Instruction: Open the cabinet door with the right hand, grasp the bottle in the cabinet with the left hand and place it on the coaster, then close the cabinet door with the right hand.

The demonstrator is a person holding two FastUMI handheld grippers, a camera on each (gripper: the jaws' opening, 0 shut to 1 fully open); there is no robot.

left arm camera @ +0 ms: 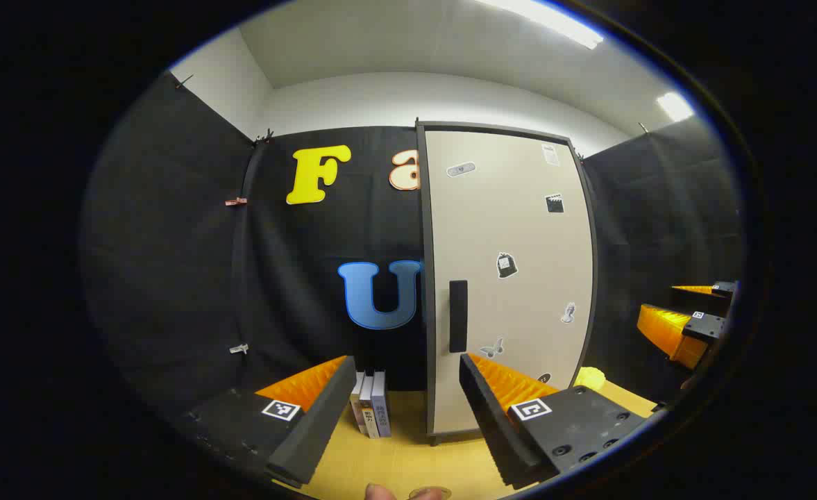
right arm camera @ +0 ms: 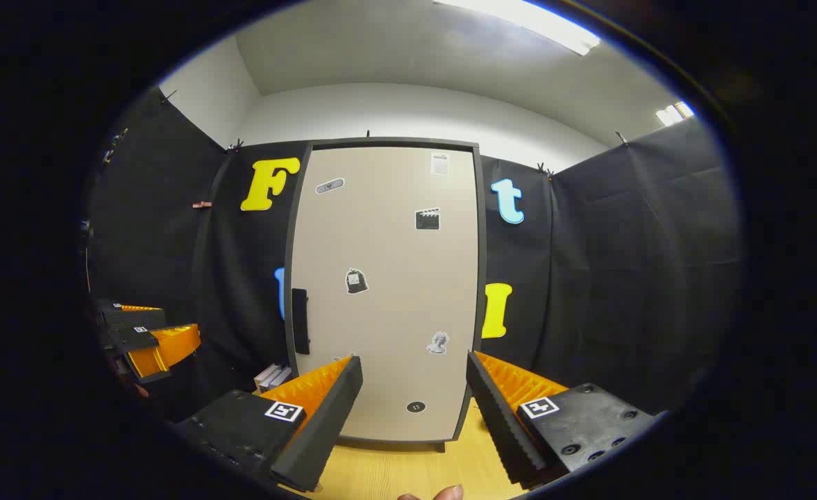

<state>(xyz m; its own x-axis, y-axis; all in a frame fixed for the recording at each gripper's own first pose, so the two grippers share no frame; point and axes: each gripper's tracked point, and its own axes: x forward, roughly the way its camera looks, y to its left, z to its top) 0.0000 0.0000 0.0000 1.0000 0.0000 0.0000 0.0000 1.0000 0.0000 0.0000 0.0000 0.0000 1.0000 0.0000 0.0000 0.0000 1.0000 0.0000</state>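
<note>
Cabinet door [right arm camera: 387, 292] stands shut, flush in its dark frame, so none of the 3 steps looks begun: the door is not yet opened, the bottle is not yet taken out or set down, and the closing comes last. Behind that door the bottle is hidden, and I cannot make out the coaster for certain. On the door's left edge sits the black handle [right arm camera: 300, 321], about halfway up, and small stickers dot the pale panel. In the right gripper view the right gripper [right arm camera: 414, 396] hovers in front of the door's lower part, its jaws spread wide with nothing between them, well apart from the handle, which lies up and to its left. By my judgement it must reach that handle first. In the left gripper view the left gripper [left arm camera: 407, 392] is likewise spread and empty, aimed at the door's handle side above the wooden table [left arm camera: 401, 451]. A few books [left arm camera: 372, 410] stand just left of the cabinet, and a yellow object [left arm camera: 591, 377] peeks out at its right.
</note>
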